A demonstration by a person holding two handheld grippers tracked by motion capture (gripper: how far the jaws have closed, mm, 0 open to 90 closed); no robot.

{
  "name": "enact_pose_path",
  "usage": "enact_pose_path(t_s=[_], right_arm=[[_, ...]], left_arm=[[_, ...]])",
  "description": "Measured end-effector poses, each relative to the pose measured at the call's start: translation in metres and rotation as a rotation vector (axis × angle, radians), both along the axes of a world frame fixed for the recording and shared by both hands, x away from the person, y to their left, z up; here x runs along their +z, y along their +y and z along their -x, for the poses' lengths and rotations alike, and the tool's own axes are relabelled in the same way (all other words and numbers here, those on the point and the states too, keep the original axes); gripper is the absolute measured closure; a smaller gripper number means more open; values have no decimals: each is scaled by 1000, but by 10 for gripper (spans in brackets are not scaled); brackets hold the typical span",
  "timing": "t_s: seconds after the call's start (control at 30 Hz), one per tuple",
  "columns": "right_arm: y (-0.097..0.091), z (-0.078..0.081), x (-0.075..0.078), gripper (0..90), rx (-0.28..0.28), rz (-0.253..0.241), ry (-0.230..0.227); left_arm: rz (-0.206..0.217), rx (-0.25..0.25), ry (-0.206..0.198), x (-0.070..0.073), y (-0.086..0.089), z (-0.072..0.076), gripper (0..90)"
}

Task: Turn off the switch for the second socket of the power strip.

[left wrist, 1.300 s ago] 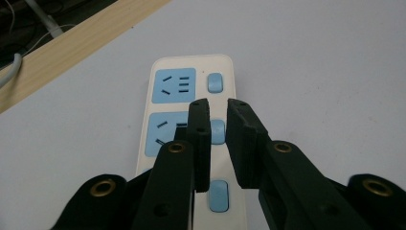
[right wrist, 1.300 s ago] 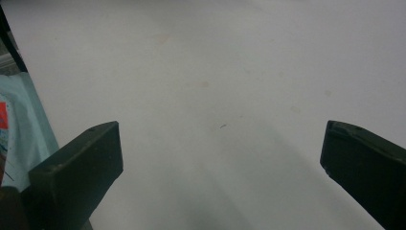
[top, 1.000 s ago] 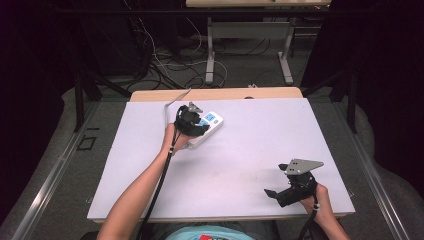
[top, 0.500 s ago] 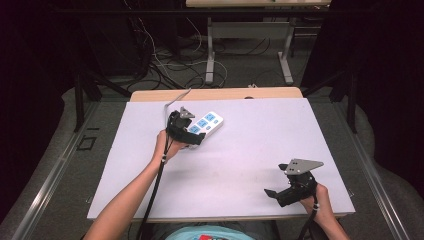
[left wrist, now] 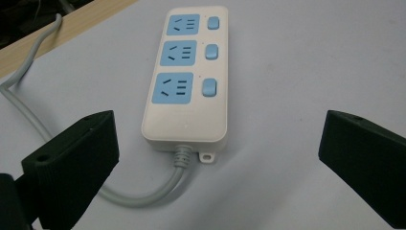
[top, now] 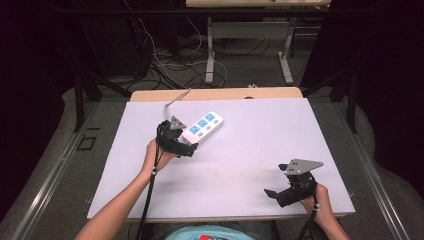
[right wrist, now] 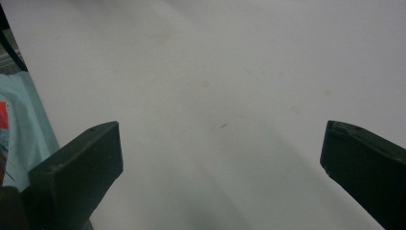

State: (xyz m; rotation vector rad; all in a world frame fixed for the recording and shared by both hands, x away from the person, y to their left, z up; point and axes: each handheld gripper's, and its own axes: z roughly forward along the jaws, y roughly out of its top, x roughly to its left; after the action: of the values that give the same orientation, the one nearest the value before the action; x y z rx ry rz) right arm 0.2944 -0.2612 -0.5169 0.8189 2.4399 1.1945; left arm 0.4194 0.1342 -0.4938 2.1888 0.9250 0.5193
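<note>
Now the left gripper [top: 186, 146] sits just behind the cord end of the power strip [top: 202, 125], a little short of it and not touching. Its jaws have just been opening and stand wide apart — nothing is between them. In the left gripper view the strip [left wrist: 186, 86] lies straight ahead, beyond the two black jaws, with bare surface on either side of it.

The strip is white, with three blue sockets in a row and a small blue switch beside each. It lies flat on the white table [top: 260, 150], in the far left part of the top, turned at a slant so that its free end points away and to the right. Its grey cord [left wrist: 143, 194] leaves the near end, curls to the left under the left jaw, and then runs off toward the wooden edge [top: 215, 93] at the far side of the table.

The right gripper [top: 280, 194] rests well apart from the strip, near the front right corner of the table, held in the person's right hand [top: 320, 200]. Its jaws are also wide apart and hold nothing — the right gripper view looks along them at plain white table [right wrist: 215, 96], with a bit of light blue cloth [right wrist: 21, 129] at the left edge.
</note>
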Motion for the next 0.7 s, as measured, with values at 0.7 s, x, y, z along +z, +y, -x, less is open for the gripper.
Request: enact_pose_path(t_s=[0.7], right_arm=[[0,1,0,2,1,1,2]], left_arm=[[-3,-4,-66,4,36,64,0]])
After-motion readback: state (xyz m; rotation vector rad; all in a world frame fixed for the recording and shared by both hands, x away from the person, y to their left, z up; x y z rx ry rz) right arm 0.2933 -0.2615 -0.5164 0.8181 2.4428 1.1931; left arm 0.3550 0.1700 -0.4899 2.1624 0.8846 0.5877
